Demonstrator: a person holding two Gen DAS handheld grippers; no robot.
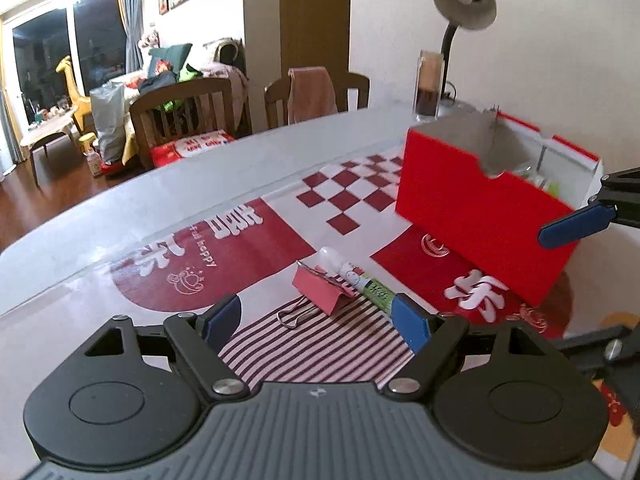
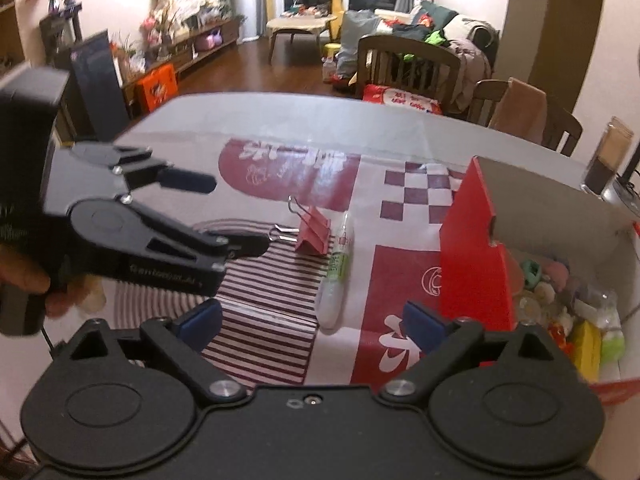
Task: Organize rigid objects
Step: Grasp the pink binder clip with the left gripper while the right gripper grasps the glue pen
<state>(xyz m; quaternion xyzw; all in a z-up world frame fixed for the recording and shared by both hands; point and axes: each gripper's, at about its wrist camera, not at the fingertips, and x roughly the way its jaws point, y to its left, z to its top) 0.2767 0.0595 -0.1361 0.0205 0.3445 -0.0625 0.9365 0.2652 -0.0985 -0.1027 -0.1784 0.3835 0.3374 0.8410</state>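
Two loose items lie on the patterned cloth [image 2: 256,280] left of the red box [image 2: 476,264]: a pink binder clip [image 1: 322,288], and touching it a glue pen [image 2: 338,264], its long axis running roughly straight away from the right gripper [image 2: 316,324]. Both grippers are spread wide and hold nothing. Judgement: the left gripper [image 1: 320,320] sits nearer the clip, with the pen's near end just beside its right finger; the pen lies between the right gripper's fingers.
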